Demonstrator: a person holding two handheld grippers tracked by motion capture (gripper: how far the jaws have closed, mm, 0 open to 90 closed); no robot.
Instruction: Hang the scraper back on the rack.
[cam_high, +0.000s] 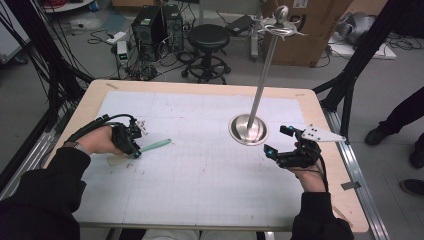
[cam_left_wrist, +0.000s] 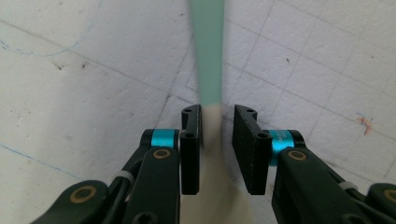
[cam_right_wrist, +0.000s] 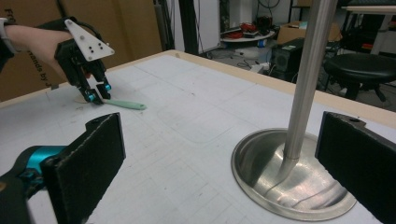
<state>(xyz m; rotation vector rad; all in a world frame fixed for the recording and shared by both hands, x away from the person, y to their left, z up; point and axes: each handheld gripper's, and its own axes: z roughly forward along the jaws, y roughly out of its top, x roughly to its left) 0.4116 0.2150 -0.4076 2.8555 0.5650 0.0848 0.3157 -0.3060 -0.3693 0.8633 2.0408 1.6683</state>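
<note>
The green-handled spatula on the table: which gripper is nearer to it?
Left. The left gripper has its jaws around the spatula; the right gripper sits far across the table, by the metal stand.

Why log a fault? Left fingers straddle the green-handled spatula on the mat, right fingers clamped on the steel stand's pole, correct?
Not quite. The right gripper is open: in the right gripper view its fingers stand wide, clear of the steel stand's pole. The left gripper does straddle the spatula.

Count on the worktop (cam_high: 200, 175): 1 spatula (cam_high: 150, 147), green handle with beige blade; 1 steel stand (cam_high: 248, 129), round base plus one upright pole. 2 handheld grippers: left gripper (cam_high: 131, 145), right gripper (cam_high: 280, 142), 2 black fingers (cam_left_wrist: 190, 149) each. Off the worktop: 1 black stool (cam_high: 208, 45), 2 computer towers (cam_high: 157, 25).
</note>
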